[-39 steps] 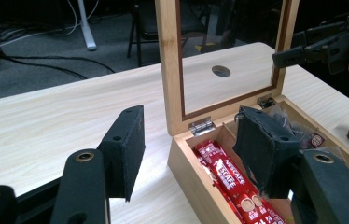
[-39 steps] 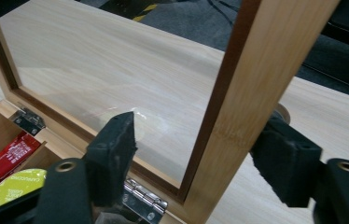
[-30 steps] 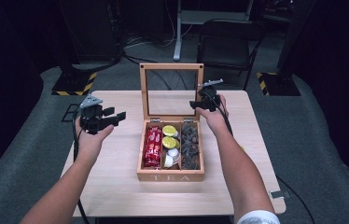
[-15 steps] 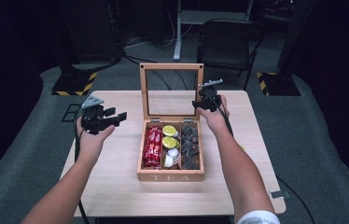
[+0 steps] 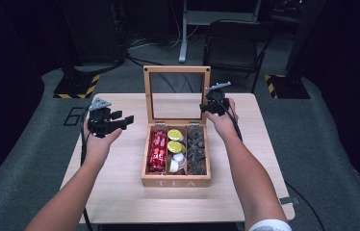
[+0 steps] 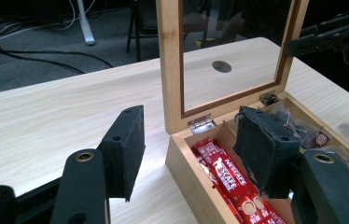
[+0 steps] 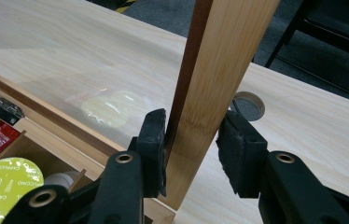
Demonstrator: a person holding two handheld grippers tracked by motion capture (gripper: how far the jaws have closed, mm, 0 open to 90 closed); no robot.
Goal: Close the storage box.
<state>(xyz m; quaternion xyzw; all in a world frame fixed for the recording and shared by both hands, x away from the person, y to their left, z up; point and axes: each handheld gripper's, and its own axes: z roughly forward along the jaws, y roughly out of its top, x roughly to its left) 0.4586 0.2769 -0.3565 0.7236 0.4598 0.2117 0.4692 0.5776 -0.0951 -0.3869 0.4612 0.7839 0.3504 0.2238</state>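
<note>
**A:** From the high view, what's the setup?

**B:** A wooden tea box [image 5: 175,182] sits mid-table [image 5: 120,192] with its glass-paned lid [image 5: 176,70] standing upright. Three compartments: red Nescafe sachets [image 5: 157,151] on the left, yellow-topped capsules [image 5: 174,141] in the middle with white ones just in front, dark tea bags [image 5: 197,149] on the right. The right gripper [image 5: 210,107] is up at the lid's right edge, near its lower corner. The left gripper [image 5: 115,122] hangs over bare table to the left of the box, well apart from it.

**A:** And the left gripper view?

**B:** Its jaws stand apart with nothing between them, table and the box's near corner showing through the gap. You can read NESCAFE on the sachets [image 6: 226,175], and there's a round hole [image 6: 221,66] in the tabletop seen through the glass. The other gripper [image 6: 331,37] is at the lid frame, top right.

**A:** Right gripper view?

**B:** That's the good one. The lid's wooden side rail [image 7: 214,79] runs up between the two pads [image 7: 156,140]. The jaws have just been closing, and now the pads press on both faces of the rail, so it's clamped on the lid. Bottom left you get a yellow capsule [image 7: 4,179] and a hinge [image 7: 4,109].
</note>
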